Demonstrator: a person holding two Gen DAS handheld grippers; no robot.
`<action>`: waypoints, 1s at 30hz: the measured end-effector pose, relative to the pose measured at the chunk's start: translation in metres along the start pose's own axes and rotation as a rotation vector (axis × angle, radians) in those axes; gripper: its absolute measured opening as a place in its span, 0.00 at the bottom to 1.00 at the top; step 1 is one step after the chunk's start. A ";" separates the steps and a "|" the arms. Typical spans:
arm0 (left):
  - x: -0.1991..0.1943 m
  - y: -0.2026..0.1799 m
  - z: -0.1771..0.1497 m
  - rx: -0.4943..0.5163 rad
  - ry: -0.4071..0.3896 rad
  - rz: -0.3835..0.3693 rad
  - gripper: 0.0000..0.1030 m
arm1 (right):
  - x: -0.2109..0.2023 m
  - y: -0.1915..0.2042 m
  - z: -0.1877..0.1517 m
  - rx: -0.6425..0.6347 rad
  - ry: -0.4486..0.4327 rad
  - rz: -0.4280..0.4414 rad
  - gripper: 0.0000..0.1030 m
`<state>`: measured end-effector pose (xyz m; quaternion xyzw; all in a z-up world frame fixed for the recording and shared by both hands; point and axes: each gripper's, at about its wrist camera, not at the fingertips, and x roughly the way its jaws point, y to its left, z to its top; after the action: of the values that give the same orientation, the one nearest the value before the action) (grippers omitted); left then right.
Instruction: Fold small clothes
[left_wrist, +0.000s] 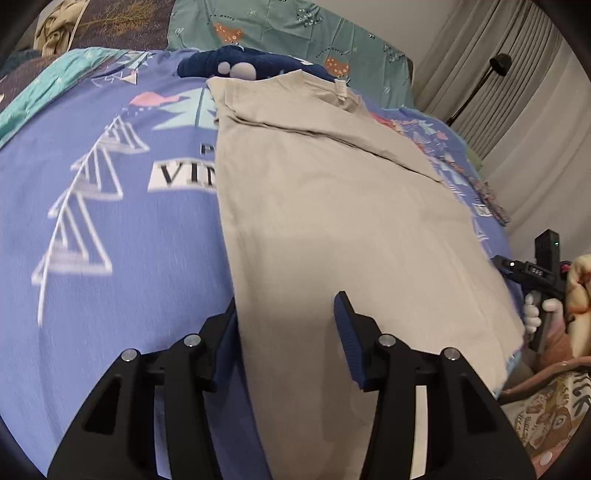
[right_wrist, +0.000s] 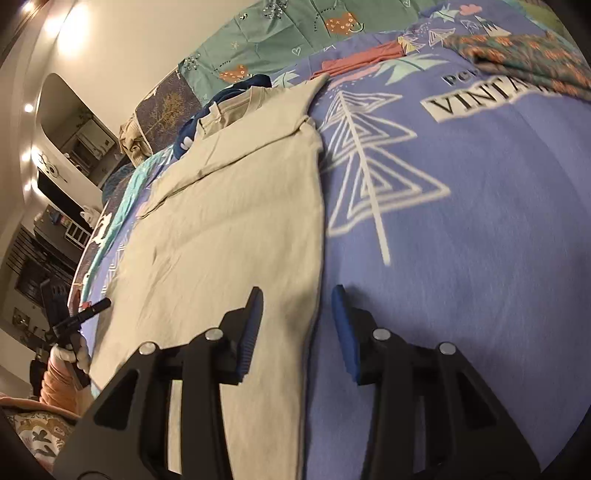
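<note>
beige T-shirt (left_wrist: 332, 221): flat on blue bed cover (left_wrist: 110, 221), sleeves folded inward, collar far | left gripper (left_wrist: 286, 332): fingers apart, straddling left hem edge | right gripper (right_wrist: 297, 325): fingers apart, straddling right hem edge; cloth contact apparently none

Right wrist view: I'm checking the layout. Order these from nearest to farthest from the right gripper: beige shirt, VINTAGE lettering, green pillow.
1. Beige shirt: its edge lies between the open fingers of the right gripper.
2. VINTAGE lettering: farther, right, on the blue bedspread.
3. Green pillow: farthest, top.
</note>
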<state>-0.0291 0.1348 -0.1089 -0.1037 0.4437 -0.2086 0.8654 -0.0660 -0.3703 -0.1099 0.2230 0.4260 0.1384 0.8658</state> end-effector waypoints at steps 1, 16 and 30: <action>-0.005 -0.002 -0.009 -0.004 -0.011 -0.005 0.47 | -0.003 0.000 -0.004 0.007 0.000 0.010 0.38; -0.028 -0.011 -0.062 -0.082 -0.033 -0.269 0.47 | -0.044 0.007 -0.078 0.091 0.022 0.243 0.38; -0.071 -0.028 -0.026 -0.144 -0.250 -0.351 0.00 | -0.064 0.027 -0.040 0.129 -0.105 0.325 0.05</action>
<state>-0.0944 0.1423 -0.0630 -0.2658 0.3219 -0.3092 0.8545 -0.1378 -0.3640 -0.0745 0.3507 0.3467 0.2372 0.8370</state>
